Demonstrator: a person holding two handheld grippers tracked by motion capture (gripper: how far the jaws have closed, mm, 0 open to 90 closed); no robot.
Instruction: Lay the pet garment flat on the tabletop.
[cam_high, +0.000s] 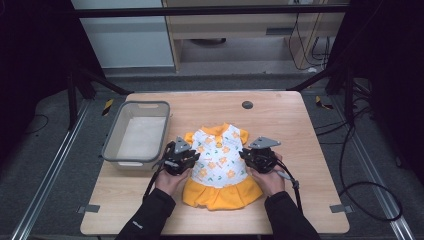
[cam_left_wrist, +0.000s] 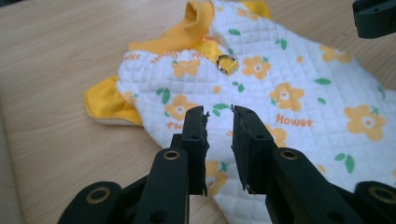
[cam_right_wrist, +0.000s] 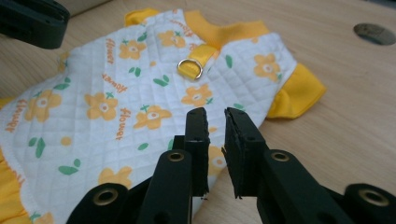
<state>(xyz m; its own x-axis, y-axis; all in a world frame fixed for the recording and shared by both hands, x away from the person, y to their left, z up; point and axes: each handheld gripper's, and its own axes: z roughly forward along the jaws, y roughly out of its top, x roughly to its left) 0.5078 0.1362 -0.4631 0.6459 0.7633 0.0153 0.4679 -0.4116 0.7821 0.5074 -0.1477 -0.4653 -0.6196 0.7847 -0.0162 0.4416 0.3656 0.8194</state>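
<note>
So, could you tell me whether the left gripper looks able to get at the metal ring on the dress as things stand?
Probably yes. The left gripper is open over the dress, and the ring lies exposed just ahead of its jaws with nothing between.

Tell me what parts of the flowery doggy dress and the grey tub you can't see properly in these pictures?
- Dress: its sides in the high view are covered by the left gripper and right gripper.
- Dress skirt: cut off by the edge in both gripper views.
- Tub: too blurred in the high view to tell what's inside.
- Metal ring: too small to spot in the high view.
</note>
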